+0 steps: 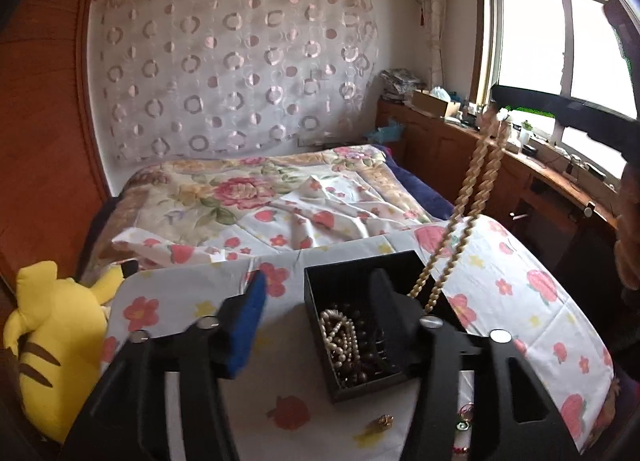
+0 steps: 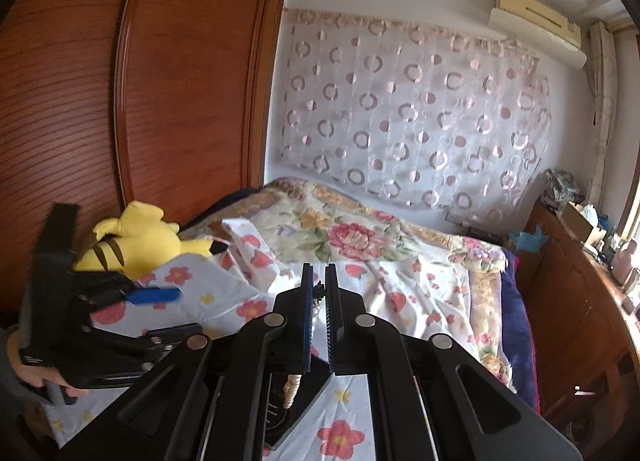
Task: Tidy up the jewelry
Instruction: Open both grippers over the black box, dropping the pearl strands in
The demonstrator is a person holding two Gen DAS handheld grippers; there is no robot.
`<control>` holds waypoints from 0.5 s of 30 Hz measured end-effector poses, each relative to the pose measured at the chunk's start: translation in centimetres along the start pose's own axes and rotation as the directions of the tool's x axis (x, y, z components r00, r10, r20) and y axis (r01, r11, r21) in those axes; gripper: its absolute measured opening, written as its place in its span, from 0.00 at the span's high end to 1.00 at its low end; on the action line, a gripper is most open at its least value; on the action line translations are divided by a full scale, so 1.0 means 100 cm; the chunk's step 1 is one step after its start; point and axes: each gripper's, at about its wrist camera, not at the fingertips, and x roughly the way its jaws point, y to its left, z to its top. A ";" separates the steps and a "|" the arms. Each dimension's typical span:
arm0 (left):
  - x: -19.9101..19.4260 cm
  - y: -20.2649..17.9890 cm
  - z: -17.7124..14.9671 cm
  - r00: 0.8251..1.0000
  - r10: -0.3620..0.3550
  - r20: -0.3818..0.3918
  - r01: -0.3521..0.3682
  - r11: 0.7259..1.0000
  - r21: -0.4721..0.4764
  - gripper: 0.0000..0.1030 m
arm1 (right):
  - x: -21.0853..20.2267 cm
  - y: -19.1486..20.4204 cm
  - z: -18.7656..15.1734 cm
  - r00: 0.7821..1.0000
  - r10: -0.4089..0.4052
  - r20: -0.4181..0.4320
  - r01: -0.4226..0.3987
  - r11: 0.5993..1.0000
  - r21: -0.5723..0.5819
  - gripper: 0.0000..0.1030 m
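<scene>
Bead necklace (image 1: 476, 181): we see a long cream strand hanging as a doubled loop from above, its lower end trailing over the rim of the black box (image 1: 320, 281) and in among the jewelry already there.
Black box: it sits open on the flower-print cloth (image 1: 520, 261), holding a pale pearl strand (image 1: 340, 331) and darker beads.
Right gripper (image 2: 319, 295): clenched on the necklace; from its own camera we see a few cream beads hanging below the pads, and the jaws stand almost together.
Left gripper (image 1: 320, 295): released, nothing between its fingers; one blue pad (image 1: 252, 309) is outside the box wall, the other finger over the box.
Hand pose: both grippers tilt downward toward the box; a hand (image 2: 38, 379) grips the left tool's handle at the edge of the right view.
Risk, spill: we judge that letting go too high drops part of the strand outside the rim onto the cloth.
Risk, tangle: the falling beads may knot with the pearl strand.
Risk, knock: the left finger over the box could nudge it or snag the strand.
Loose pieces: a small gold item (image 1: 385, 420) lies on the cloth before the box, not yet stored.
</scene>
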 end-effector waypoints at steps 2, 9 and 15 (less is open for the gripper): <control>-0.005 -0.001 -0.001 1.000 0.011 0.013 -0.011 1.000 0.003 0.30 | 0.011 0.002 -0.008 1.000 0.006 -0.029 -0.006 1.000 0.007 0.94; -0.016 -0.011 -0.012 0.999 0.010 0.041 -0.012 0.999 0.036 0.07 | 0.039 0.004 -0.039 0.993 0.036 -0.109 -0.033 0.999 0.037 0.93; -0.019 -0.019 -0.022 0.999 -0.001 0.038 -0.001 0.999 0.049 0.07 | 0.048 0.013 -0.057 0.986 0.064 -0.151 -0.060 0.998 0.035 0.93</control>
